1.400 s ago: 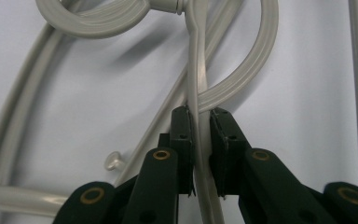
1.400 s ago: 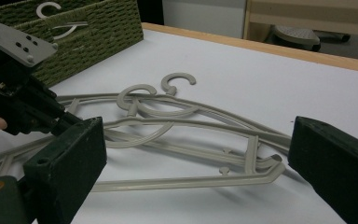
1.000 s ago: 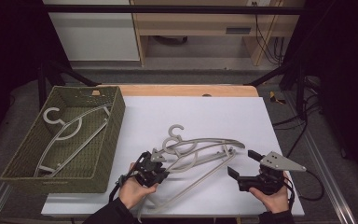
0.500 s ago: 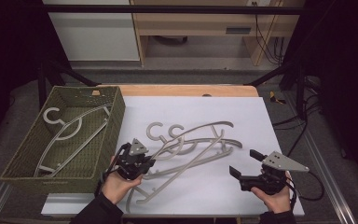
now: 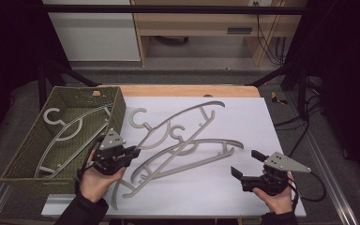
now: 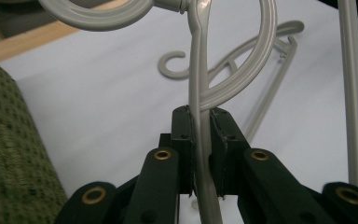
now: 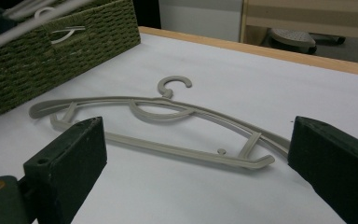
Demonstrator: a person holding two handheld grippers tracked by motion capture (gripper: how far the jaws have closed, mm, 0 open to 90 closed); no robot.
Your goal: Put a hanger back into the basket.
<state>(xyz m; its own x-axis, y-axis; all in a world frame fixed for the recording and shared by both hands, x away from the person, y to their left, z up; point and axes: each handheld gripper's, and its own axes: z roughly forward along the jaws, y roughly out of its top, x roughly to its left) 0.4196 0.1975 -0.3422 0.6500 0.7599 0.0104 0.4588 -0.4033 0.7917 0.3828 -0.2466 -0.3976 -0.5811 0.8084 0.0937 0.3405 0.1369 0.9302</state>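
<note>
So the left hand-held gripper (image 5: 132, 152) is clamped tight on a grey plastic hanger (image 5: 168, 126), pinching its thin flat arm right between the two black jaws; you can see that best in the left gripper view (image 6: 199, 140), where the smooth matte bar runs straight up out of the pads to a big curved hook (image 6: 102, 11). In the high view that hanger stretches diagonally from about 7 o'clock on the white worktop (image 5: 243, 122) up toward 1 o'clock, lying over a second hanger (image 5: 201, 154) of the same pale grey moulded plastic, which lies flat near the middle. Both have round open hooks, gently bowed shoulders and a straight lower bar.

The right hand-held gripper (image 5: 246, 165) sits at roughly 5 o'clock, jaws spread wide with nothing between them. From its own camera the second hanger (image 7: 168, 126) rests flat on the sheet just beyond the blocky black pads.

Over at 9 o'clock there's a woven olive-green basket (image 5: 23, 154), coarse chunky weave, rectangular with sloped walls. Another hanger (image 5: 70, 129) of the same kind lies inside it. The worktop has a light wooden edge (image 5: 187, 90) along the far side.
</note>
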